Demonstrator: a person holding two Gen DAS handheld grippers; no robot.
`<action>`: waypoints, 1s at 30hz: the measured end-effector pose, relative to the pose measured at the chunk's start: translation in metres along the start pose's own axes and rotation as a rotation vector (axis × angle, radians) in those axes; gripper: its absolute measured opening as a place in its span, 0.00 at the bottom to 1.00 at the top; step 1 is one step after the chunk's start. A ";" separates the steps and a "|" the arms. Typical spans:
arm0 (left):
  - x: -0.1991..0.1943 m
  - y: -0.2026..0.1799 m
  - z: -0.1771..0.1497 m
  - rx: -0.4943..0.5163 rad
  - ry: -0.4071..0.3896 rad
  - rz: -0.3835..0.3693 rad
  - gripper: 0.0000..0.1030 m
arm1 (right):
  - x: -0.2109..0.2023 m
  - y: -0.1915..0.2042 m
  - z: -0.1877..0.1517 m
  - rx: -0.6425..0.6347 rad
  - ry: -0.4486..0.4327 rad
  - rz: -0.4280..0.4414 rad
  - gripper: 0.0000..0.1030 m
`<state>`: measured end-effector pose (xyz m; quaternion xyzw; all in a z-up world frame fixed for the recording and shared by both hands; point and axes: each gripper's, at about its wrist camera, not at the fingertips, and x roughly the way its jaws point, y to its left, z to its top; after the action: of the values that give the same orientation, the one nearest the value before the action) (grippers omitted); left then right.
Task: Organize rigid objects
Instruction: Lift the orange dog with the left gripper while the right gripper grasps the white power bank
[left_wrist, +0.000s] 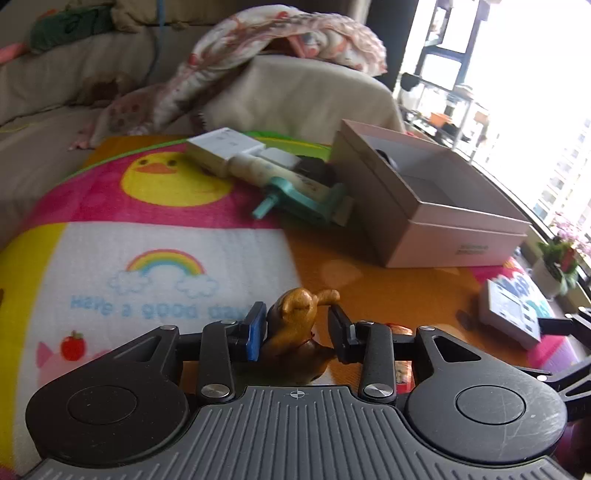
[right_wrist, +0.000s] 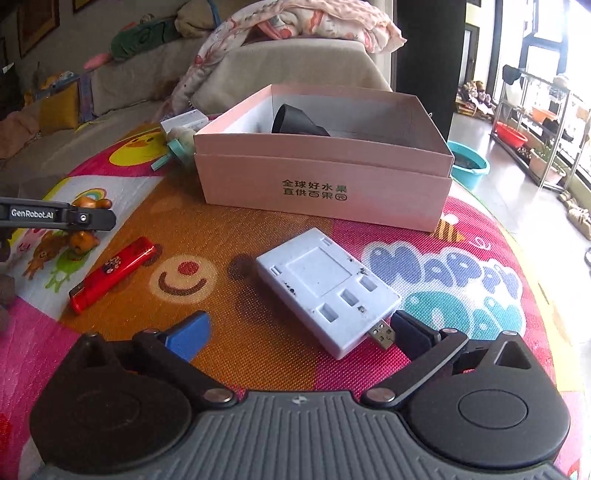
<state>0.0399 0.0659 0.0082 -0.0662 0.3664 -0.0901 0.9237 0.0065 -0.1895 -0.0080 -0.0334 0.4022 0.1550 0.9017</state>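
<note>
In the left wrist view a brown wooden animal figurine (left_wrist: 295, 321) stands on the colourful mat between the fingers of my left gripper (left_wrist: 296, 314). The blue pad lies against its side, while the black pad stands a little apart, so the jaws are open around it. My right gripper (right_wrist: 299, 332) is wide open and low over the mat, with nothing held. A white USB charger block (right_wrist: 325, 291) lies just ahead of it, its plug beside the black pad. A red lighter (right_wrist: 110, 273) lies to the left. An open pink box (right_wrist: 325, 173) holds a black object (right_wrist: 295, 120).
Behind the box's left end lie a white carton (left_wrist: 221, 147) and a cream and teal tool (left_wrist: 295, 195). A sofa with a patterned blanket (left_wrist: 280, 37) is behind the round table. A potted plant (left_wrist: 557, 266) and a teal basin (right_wrist: 469, 162) are at the right.
</note>
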 end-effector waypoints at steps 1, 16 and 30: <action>-0.001 -0.002 -0.002 0.011 -0.002 -0.013 0.39 | -0.001 -0.001 0.001 -0.021 0.015 0.014 1.00; -0.015 -0.002 -0.023 0.011 -0.032 -0.113 0.40 | -0.023 -0.035 -0.010 0.098 -0.076 -0.163 0.97; -0.035 -0.005 -0.032 0.073 0.008 -0.054 0.41 | 0.027 -0.023 0.028 0.031 -0.034 -0.126 0.98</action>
<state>-0.0081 0.0663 0.0093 -0.0417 0.3647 -0.1285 0.9213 0.0504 -0.1990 -0.0102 -0.0418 0.3861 0.0923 0.9169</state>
